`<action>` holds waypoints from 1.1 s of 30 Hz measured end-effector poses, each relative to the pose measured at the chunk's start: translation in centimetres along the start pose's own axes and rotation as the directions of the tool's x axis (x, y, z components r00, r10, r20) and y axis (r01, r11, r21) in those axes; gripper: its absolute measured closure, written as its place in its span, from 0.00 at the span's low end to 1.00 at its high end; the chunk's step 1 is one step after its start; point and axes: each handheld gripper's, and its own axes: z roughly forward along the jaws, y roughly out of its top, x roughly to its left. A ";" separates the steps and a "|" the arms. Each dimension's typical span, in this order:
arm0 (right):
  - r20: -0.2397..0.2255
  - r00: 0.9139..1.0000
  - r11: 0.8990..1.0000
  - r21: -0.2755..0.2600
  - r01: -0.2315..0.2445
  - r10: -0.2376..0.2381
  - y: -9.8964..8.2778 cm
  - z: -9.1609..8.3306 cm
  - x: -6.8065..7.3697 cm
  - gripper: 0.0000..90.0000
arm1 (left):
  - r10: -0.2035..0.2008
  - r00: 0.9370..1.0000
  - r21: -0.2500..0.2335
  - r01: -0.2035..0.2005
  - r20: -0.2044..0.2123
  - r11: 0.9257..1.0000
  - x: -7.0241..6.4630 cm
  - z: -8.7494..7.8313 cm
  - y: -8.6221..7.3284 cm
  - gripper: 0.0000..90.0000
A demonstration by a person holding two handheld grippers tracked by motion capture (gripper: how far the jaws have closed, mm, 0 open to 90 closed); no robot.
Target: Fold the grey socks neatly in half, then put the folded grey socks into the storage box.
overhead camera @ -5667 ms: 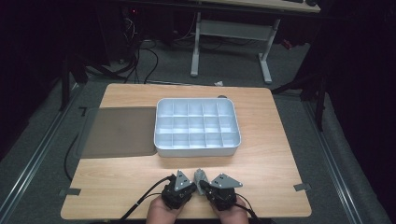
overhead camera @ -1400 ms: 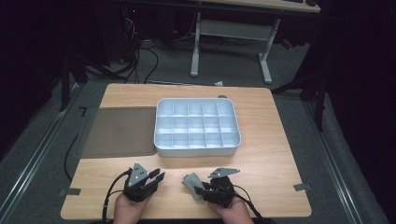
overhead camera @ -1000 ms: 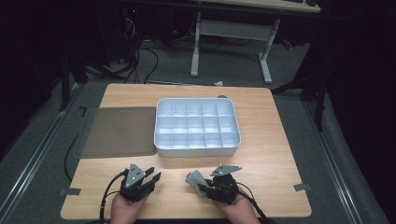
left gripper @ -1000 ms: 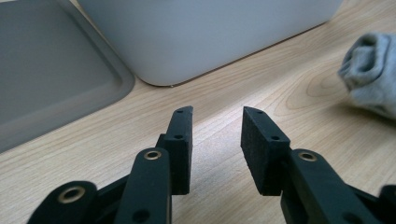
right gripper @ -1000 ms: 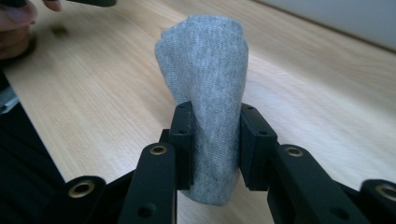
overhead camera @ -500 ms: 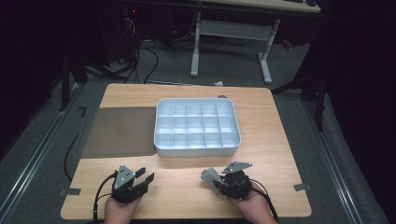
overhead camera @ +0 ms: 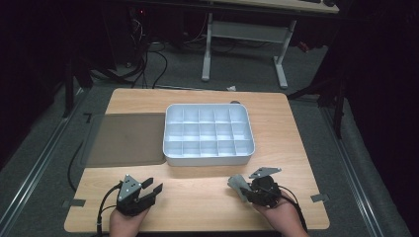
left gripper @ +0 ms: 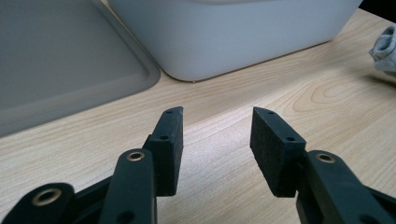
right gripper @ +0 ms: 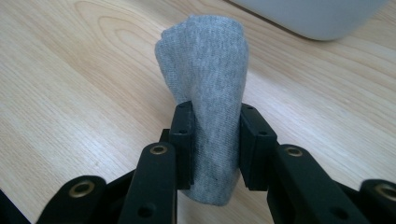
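High view, hands: the left gripper (overhead camera: 150,190) and right gripper (overhead camera: 238,186) sat together at the near edge mid-table seconds ago; they are now well apart, left and right.
High view, cloth: a rolled grey cloth (overhead camera: 236,183) rides in the right gripper, near the white compartment tray (overhead camera: 207,159), with the grey lid (overhead camera: 126,139) to the tray's left.
Left gripper view: jaws just opened further, standing apart, with bare table (left gripper: 215,126) between.
Right gripper view: pads clamped on the cloth's (right gripper: 210,93) middle.
Judgement: the cloth now rests with one hand alone; placing it into a compartment looks next.
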 end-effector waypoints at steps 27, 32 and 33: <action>0.010 0.999 0.994 0.106 -0.037 0.036 1.9 -2.8 -2.9 0.79 | 0.009 0.999 -0.003 -0.009 0.049 1.000 -0.4 1.5 0.7 0.55; 0.005 1.000 0.995 0.093 -0.029 0.028 2.9 -3.7 -2.8 0.79 | 0.001 0.998 0.004 -0.001 0.055 1.000 -0.4 1.7 0.6 0.55; 0.004 1.000 0.996 0.083 -0.022 0.022 3.4 -4.2 -2.7 0.79 | 0.007 0.998 0.003 -0.007 0.054 1.000 -0.4 1.8 0.7 0.55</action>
